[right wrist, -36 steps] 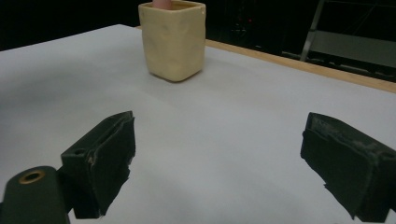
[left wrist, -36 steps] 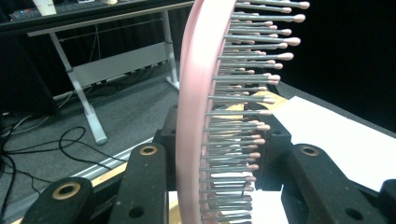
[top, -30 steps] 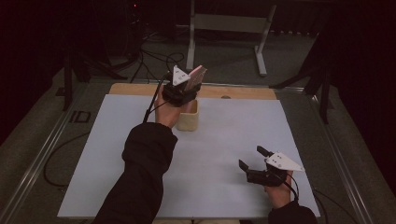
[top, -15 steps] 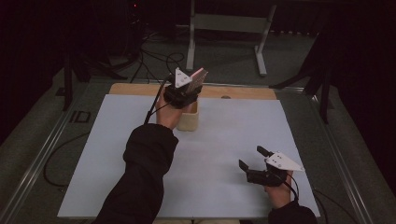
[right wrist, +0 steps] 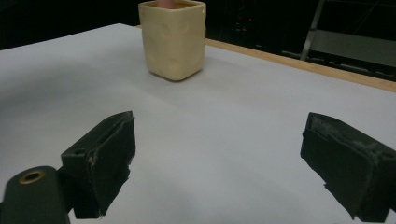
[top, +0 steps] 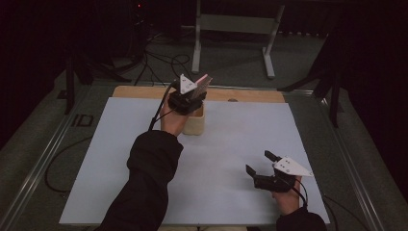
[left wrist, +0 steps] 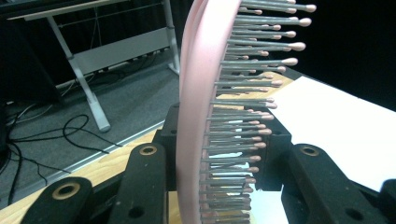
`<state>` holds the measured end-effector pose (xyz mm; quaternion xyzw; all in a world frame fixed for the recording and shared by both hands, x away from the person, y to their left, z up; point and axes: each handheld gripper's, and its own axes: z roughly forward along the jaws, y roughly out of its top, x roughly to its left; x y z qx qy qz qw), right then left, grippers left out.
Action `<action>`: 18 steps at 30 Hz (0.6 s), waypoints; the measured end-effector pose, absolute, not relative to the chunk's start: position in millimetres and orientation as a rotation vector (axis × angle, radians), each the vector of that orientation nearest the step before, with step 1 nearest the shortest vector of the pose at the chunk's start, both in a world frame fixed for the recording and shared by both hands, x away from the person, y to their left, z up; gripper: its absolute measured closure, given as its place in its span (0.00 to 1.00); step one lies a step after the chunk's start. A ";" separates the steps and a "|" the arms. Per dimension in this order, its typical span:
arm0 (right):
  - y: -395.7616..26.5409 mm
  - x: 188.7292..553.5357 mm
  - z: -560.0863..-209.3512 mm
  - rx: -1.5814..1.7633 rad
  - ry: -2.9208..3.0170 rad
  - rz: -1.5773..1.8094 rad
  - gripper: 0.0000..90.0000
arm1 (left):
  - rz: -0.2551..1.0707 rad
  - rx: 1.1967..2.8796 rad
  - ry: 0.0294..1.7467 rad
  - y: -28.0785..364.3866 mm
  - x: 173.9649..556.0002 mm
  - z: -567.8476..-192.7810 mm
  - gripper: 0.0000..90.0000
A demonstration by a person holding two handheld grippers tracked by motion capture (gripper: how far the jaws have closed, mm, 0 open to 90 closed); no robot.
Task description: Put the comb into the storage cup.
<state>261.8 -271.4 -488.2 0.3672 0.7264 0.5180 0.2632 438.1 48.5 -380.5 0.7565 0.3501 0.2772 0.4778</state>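
A pink hairbrush (top: 203,81) with grey bristles stands upright between the jaws of my left gripper (top: 192,94), which is shut on it. The gripper hangs just above a cream square cup (top: 195,123) at the back of the table. In the left gripper view the hairbrush (left wrist: 201,93) rises between the two black jaws of the left gripper (left wrist: 224,177). My right gripper (top: 258,161) rests low at the front right, open and holding nothing. Its view shows the right gripper (right wrist: 219,158) with jaws wide apart and the cup (right wrist: 173,39) farther off, a bit of pink at its mouth.
A white sheet (top: 240,134) covers the table, with a strip of wood (top: 255,95) showing along the far edge. Behind the table a grey metal stand (top: 231,24) and loose cables (top: 149,62) lie on the dark floor.
The left gripper with the brush has sunk slightly toward the cup. The right gripper has kept still.
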 end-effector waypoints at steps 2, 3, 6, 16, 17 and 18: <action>-271.3 261.8 -488.2 0.992 1.965 1.401 0.11 | 0.680 1.853 0.853 46.9 437.9 -381.6 0.71; -271.3 261.8 -488.2 0.993 1.965 1.400 0.11 | 0.680 1.853 0.853 46.9 437.9 -381.6 0.71; -271.6 262.0 -488.3 0.994 1.964 1.400 0.11 | 0.678 1.866 0.850 44.1 437.9 -384.5 0.71; -271.6 262.2 -488.5 0.998 1.964 1.400 0.11 | 0.678 1.892 0.852 38.9 438.0 -391.0 0.71; -271.5 262.2 -488.6 0.998 1.964 1.400 0.11 | 0.675 1.893 0.854 38.3 438.2 -391.9 0.71; -271.6 262.2 -488.6 0.996 1.966 1.401 0.11 | 0.675 1.898 0.855 38.0 438.2 -392.4 0.71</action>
